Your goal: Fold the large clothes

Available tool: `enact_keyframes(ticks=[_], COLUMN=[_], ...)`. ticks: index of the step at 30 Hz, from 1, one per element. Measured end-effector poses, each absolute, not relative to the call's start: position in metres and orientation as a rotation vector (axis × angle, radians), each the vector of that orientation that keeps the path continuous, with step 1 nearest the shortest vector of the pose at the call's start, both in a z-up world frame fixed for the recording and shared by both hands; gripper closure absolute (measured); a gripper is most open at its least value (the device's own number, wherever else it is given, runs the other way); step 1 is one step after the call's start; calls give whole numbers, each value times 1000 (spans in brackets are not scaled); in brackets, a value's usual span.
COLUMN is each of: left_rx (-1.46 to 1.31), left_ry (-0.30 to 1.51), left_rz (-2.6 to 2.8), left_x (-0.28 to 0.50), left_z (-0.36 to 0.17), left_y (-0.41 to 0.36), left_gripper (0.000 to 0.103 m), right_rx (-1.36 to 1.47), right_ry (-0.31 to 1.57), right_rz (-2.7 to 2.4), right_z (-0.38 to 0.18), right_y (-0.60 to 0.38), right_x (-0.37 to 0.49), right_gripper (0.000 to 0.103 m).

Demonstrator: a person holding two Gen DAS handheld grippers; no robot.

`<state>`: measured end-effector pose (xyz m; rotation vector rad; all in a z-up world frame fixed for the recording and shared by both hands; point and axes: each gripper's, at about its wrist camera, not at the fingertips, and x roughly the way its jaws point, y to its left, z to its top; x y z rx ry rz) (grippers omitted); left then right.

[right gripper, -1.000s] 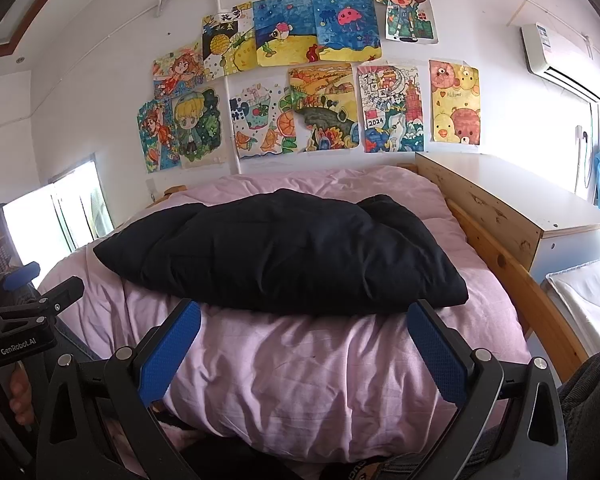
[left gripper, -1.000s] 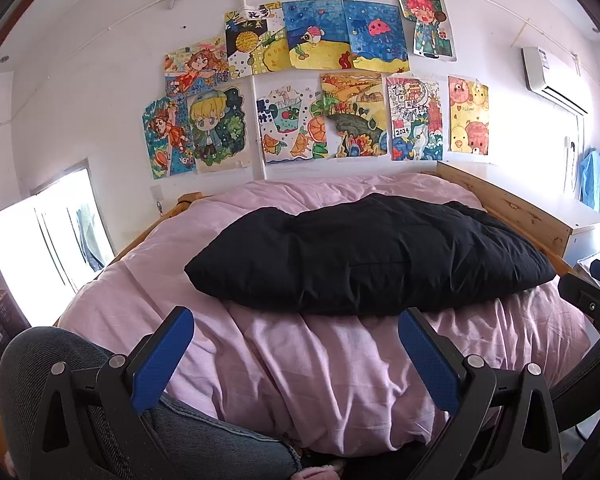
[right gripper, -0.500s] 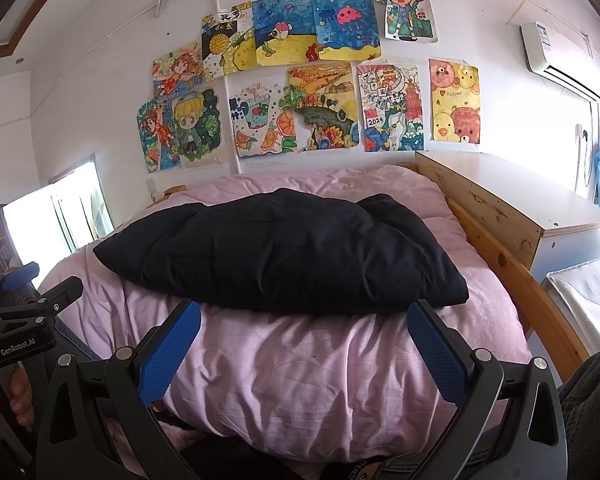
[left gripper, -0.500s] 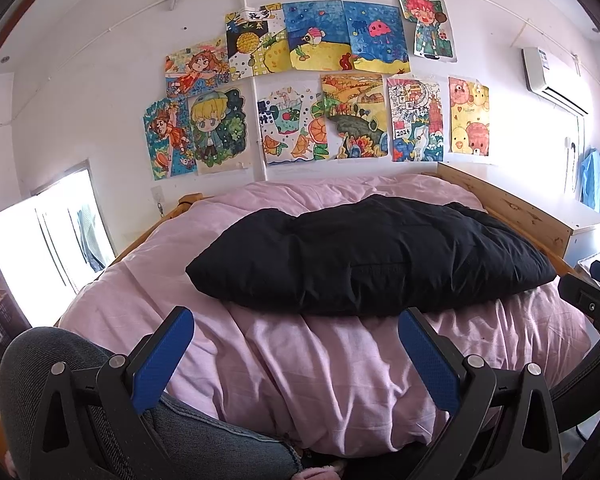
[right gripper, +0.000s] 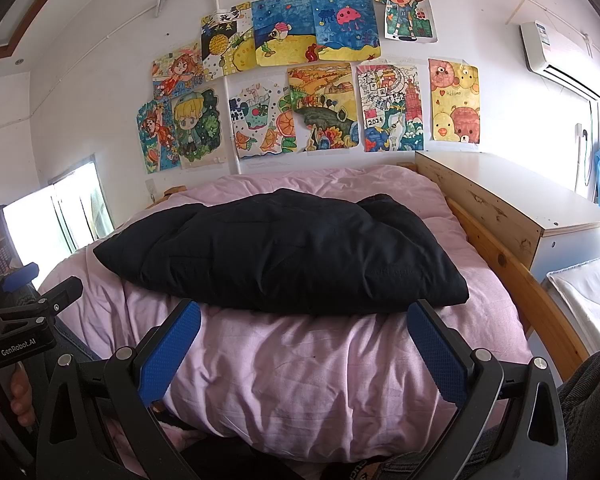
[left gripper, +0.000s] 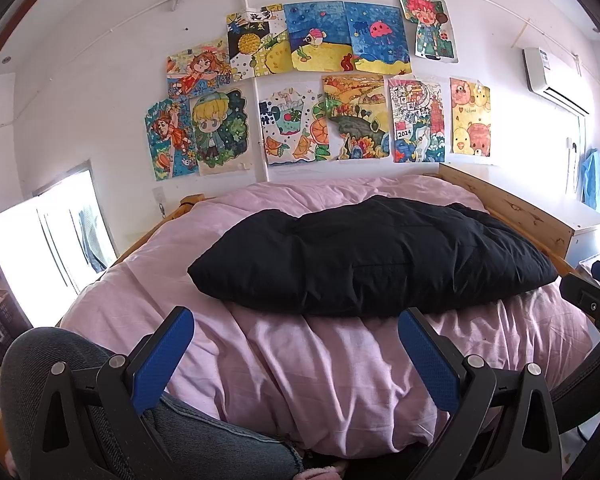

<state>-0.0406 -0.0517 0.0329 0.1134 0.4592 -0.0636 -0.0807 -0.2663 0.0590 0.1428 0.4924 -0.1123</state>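
Note:
A large black padded garment lies bunched across the middle of a bed with a pink duvet; it also shows in the right wrist view on the duvet. My left gripper is open and empty, held short of the bed's near edge, apart from the garment. My right gripper is open and empty, likewise in front of the near edge. The left gripper's body shows at the left of the right wrist view.
A wooden bed frame runs along the right side, with a pale wooden cabinet beyond it. Children's drawings cover the wall behind the bed. A bright window is at the left. My knee in jeans is at lower left.

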Motion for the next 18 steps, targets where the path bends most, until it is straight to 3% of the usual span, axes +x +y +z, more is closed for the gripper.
enact_keyframes(ticks=[18], left_rx=[115], left_ry=[459], left_rz=[-63], left_x=[-41], left_z=[31], left_y=[-52], left_gripper=[0], right_rx=[145], right_ry=[493], right_rz=[-111], right_z=[59], right_y=[-266], right_x=[-81], right_gripper=[1])
